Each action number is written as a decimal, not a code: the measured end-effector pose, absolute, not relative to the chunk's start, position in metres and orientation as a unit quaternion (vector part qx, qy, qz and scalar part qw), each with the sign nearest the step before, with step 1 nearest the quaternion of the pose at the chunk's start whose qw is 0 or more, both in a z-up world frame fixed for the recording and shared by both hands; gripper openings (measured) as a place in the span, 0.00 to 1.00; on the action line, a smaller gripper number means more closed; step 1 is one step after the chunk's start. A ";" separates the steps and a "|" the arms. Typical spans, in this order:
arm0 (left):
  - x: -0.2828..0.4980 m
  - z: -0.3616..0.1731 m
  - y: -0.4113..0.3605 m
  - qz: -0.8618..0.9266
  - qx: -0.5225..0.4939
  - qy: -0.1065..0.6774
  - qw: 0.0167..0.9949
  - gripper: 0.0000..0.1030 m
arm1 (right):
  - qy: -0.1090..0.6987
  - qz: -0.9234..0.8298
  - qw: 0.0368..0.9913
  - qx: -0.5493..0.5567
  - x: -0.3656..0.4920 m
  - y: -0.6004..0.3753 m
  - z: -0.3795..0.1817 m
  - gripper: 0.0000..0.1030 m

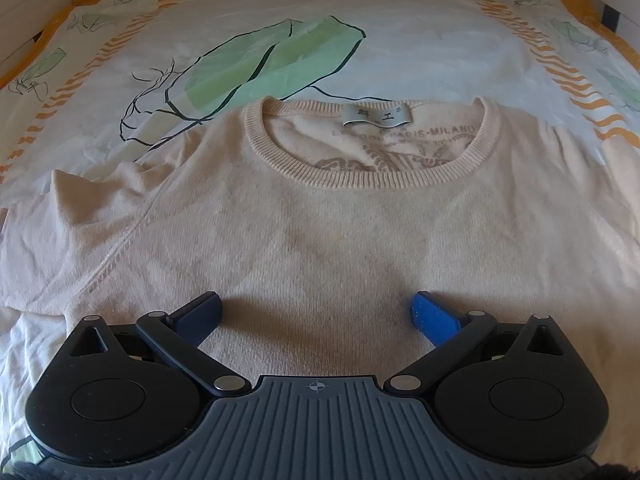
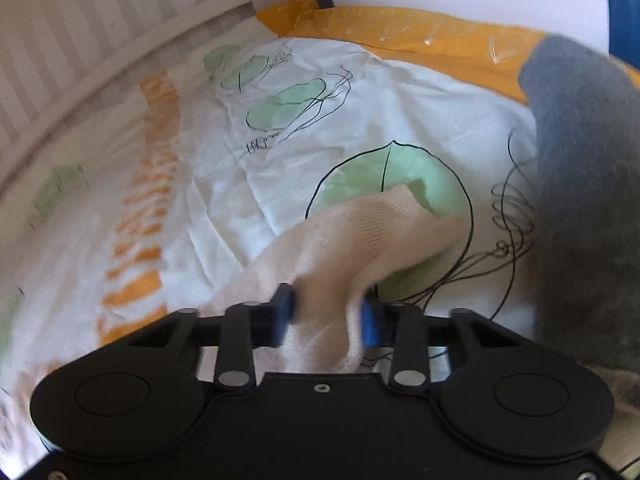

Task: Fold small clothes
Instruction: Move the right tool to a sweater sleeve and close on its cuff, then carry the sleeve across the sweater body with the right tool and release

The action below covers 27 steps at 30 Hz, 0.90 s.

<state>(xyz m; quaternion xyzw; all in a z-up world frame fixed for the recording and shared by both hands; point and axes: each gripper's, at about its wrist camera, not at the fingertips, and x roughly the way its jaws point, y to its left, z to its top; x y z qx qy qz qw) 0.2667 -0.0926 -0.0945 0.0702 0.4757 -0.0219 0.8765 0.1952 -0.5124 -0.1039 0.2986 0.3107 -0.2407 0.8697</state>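
Left claw (image 1: 316,312) spread over sweater (image 1: 320,232), right claw (image 2: 328,316) pinching sleeve (image 2: 360,232)

The left wrist view is looking forward, low and close over the cream sweater (image 1: 320,220), facing its neckline and the leaf-printed bedsheet (image 1: 280,40) beyond. The right wrist view is sitting close above the same bedsheet (image 2: 240,184), facing a slatted rail (image 2: 100,40); blurred, it is probably sharing the sweater's sleeve (image 2: 352,236).
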 end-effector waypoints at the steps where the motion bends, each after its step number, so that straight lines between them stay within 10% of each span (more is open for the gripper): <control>1: 0.267 -0.094 -0.093 -0.022 0.071 0.476 0.876 1.00 | 0.306 -0.238 0.869 0.308 0.194 -0.515 -0.104 0.27; 23: 0.244 -0.040 -0.003 -0.042 0.026 0.429 0.902 0.88 | 0.352 0.153 0.905 0.183 0.264 -0.175 -0.038 0.17; 27: 0.238 -0.042 0.023 -0.033 0.022 0.436 0.899 0.88 | 0.402 0.167 0.890 0.134 0.265 -0.110 -0.072 0.35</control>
